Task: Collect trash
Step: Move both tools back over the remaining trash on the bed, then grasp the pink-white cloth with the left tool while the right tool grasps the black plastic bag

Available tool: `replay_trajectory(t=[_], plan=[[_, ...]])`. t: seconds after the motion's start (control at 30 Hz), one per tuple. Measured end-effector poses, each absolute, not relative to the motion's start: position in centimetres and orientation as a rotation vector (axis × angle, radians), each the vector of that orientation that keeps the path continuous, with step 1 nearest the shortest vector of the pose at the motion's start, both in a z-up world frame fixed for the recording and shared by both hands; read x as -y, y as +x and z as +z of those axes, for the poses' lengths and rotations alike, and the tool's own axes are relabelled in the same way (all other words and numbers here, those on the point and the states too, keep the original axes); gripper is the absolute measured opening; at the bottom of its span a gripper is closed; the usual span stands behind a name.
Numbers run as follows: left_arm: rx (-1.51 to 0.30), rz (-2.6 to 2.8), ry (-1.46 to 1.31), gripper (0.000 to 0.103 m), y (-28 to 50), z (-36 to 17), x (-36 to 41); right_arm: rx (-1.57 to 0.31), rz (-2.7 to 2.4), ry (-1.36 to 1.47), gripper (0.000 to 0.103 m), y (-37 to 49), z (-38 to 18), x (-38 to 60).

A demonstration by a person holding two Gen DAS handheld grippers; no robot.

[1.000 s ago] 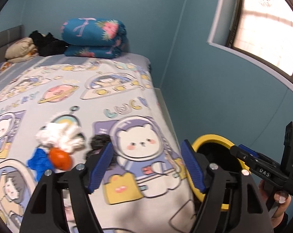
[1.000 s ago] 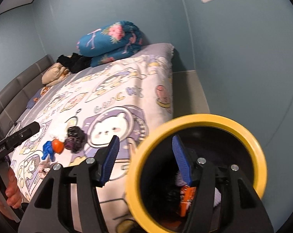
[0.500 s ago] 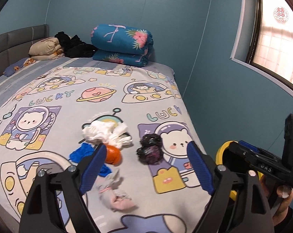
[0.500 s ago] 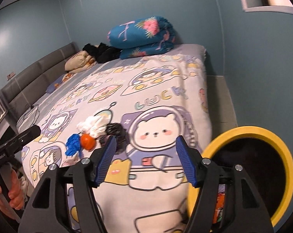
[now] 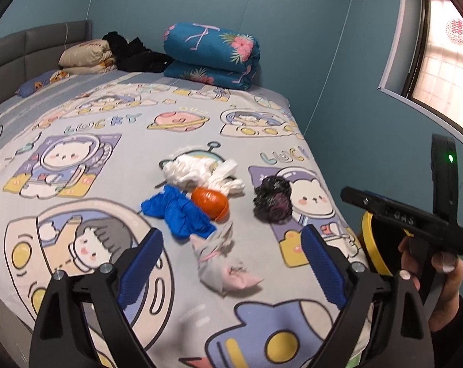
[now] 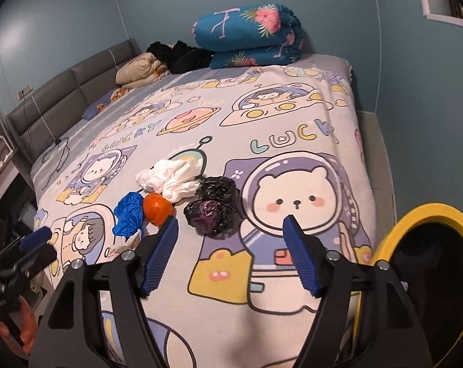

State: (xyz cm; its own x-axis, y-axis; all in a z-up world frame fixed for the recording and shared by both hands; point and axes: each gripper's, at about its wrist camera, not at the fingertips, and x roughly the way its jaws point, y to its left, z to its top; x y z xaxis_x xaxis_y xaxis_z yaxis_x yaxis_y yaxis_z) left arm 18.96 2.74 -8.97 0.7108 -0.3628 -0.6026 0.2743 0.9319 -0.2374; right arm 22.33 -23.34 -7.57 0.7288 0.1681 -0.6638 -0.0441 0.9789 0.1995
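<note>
Trash lies on the cartoon bedspread: white crumpled tissue (image 5: 200, 173) (image 6: 170, 178), an orange peel (image 5: 210, 201) (image 6: 158, 208), a blue glove (image 5: 177, 213) (image 6: 128, 213), a black crumpled bag (image 5: 273, 202) (image 6: 214, 207) and a grey-pink wad (image 5: 222, 260). My left gripper (image 5: 233, 263) hovers over the near bed edge with the wad lying between its opening jaws, untouched. My right gripper (image 6: 230, 251) is opening too, empty, just short of the black bag. A yellow-rimmed bin (image 6: 421, 263) (image 5: 371, 245) stands at the bed's right side.
Folded blue flowered quilt (image 5: 213, 52), black clothes (image 5: 136, 53) and a beige pillow (image 5: 87, 56) sit at the far end by the grey headboard (image 6: 66, 92). A blue wall and window (image 5: 446, 73) run along the right. A person's hand (image 5: 440, 279) holds the right gripper's handle.
Both grippers swung left from the bin toward the trash pile on the bed, and both jaws widened. The bin slid to the right edge of each view.
</note>
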Motion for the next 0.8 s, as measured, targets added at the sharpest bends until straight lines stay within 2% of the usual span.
replay_trajectory(t=[0.13, 0.4, 0.8], plan=[[-0.716, -0.347, -0.147, 0.093, 18.7, -10.6, -3.4, -0.763, 0.119, 0.158, 0.071, 23.7, -8.3, 22.3], [-0.776, -0.349, -0.176, 0.095, 19.4, -13.2, -3.6, -0.788, 0.124, 0.139, 0.087, 26.0, -9.4, 21.1], [-0.814, -0.365, -0.195, 0.095, 20.7, -14.9, -2.2, -0.812, 0.114, 0.086, 0.09, 28.9, -11.2, 20.1]])
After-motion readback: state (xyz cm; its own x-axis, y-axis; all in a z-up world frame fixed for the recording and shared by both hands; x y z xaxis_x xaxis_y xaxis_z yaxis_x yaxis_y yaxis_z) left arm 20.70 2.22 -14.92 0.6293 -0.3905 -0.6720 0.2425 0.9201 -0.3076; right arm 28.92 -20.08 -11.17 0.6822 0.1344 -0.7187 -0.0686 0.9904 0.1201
